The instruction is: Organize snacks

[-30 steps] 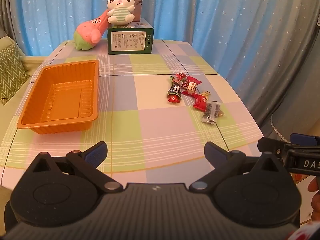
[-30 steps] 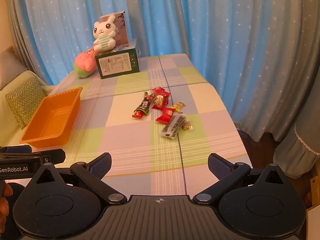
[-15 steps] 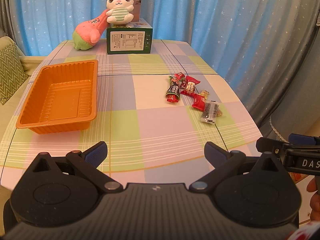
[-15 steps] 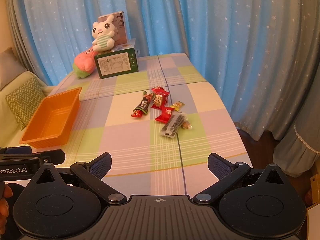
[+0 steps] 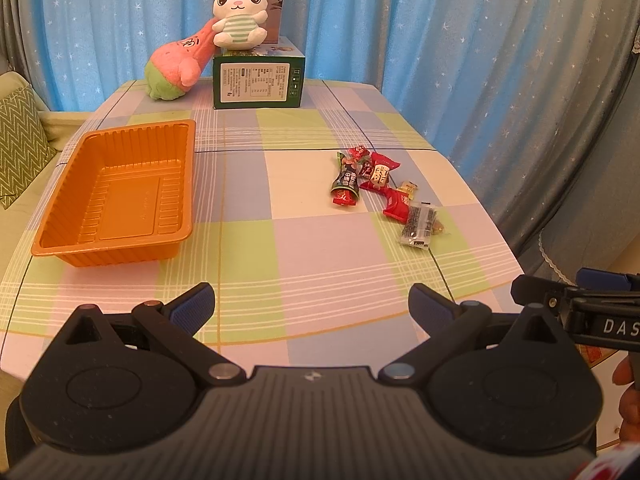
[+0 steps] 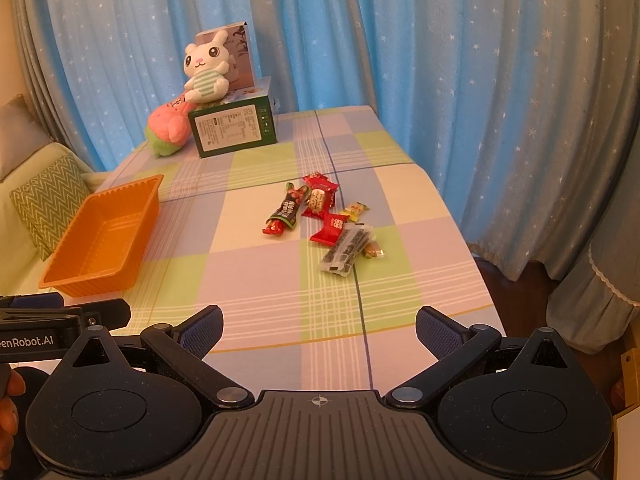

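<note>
Several wrapped snacks lie in a loose cluster on the right half of the checked table: a dark green bar point(image 5: 346, 181) point(image 6: 287, 210), red packets point(image 5: 396, 202) point(image 6: 330, 226), a clear dark packet point(image 5: 418, 226) point(image 6: 346, 250) and small candies. An empty orange tray point(image 5: 116, 192) point(image 6: 104, 236) stands on the left half. My left gripper point(image 5: 312, 304) hovers open over the near table edge, well short of tray and snacks. My right gripper point(image 6: 319, 330) is open too, near the same edge, with the snacks ahead of it. Neither holds anything.
At the table's far end stands a green box point(image 5: 258, 82) point(image 6: 234, 130) with a white plush rabbit point(image 5: 239, 14) on top and a pink-green plush point(image 5: 176, 66) beside it. Blue curtains hang behind and to the right. A sofa with a zigzag cushion point(image 5: 18, 144) lies left.
Both grippers have crept slightly forward toward the table; their jaws stay open. Nothing on the table has moved.
</note>
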